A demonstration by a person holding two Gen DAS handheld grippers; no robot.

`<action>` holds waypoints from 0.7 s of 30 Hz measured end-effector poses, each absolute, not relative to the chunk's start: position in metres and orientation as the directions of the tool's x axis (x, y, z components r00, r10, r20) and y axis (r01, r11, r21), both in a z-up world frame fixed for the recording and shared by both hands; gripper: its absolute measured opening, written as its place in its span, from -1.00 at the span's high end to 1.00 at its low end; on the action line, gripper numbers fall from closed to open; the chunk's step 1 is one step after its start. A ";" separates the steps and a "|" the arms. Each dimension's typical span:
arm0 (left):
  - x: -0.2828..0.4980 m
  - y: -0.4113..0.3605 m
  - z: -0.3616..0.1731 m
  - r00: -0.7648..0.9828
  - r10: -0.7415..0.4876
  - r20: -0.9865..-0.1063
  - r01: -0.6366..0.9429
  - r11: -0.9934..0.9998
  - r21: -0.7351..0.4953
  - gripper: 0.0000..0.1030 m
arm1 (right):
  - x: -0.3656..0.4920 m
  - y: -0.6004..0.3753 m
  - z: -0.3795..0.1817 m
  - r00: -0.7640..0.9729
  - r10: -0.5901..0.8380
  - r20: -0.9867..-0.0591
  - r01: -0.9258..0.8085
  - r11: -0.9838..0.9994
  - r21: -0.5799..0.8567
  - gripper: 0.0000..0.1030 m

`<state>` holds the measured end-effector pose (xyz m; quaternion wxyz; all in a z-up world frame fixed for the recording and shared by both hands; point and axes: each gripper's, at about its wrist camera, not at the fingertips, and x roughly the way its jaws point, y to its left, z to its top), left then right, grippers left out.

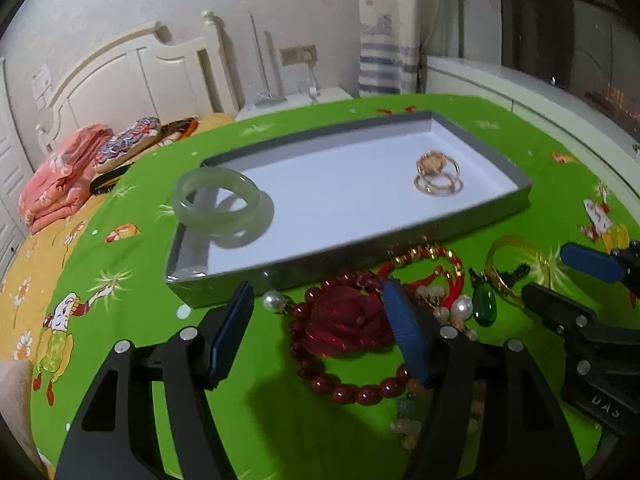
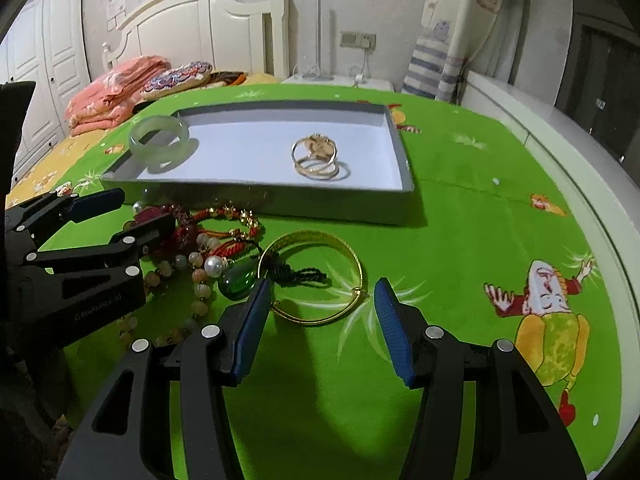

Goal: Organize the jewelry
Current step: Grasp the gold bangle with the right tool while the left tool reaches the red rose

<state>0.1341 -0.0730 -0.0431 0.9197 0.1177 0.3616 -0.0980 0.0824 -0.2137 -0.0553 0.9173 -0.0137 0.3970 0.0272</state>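
On the left, the bed (image 2: 48, 152) carries pink folded bedding (image 2: 116, 92) below a white headboard (image 2: 200, 24). The green cloth (image 2: 460, 220) covers the table, and on it lies a shallow grey tray (image 2: 404, 152). A jade bangle (image 2: 159, 136) sits tilted at the tray's left end, propped on the left wall, and gold rings (image 2: 318, 156) lie in a cluster on its white floor toward the right. In front of the tray the loose jewelry is heaped: a red bead bracelet (image 1: 340, 388) with a red rose (image 1: 348, 320), pearls (image 2: 214, 266), a green drop pendant (image 2: 238, 278) and a red cord bracelet (image 2: 228, 236). The left gripper (image 1: 320, 340) hovers just above the rose, jaws wide and empty. Right of the heap lies a gold bangle (image 2: 316, 276), a black tassel (image 2: 304, 276) across it. The right gripper (image 2: 320, 328) hangs near this bangle, also wide and empty, its left pad (image 2: 252, 328) just beside the bangle's near edge.
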 end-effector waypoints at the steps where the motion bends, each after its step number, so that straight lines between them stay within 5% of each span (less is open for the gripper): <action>1: 0.135 -0.072 -0.044 0.713 -0.094 -0.695 0.266 0.953 0.143 -0.21 | 0.083 -0.214 -0.055 0.680 0.043 -0.732 -0.060 0.998 0.003 -0.10; 10: 0.136 -0.062 -0.045 0.698 -0.129 -0.704 0.266 0.960 0.088 -0.16 | 0.083 -0.214 -0.056 0.669 0.064 -0.741 -0.082 0.997 0.012 -0.20; 21: 0.130 -0.065 -0.046 0.686 -0.177 -0.706 0.321 0.944 0.075 0.32 | 0.087 -0.208 -0.061 0.661 0.044 -0.749 -0.095 0.995 -0.025 0.00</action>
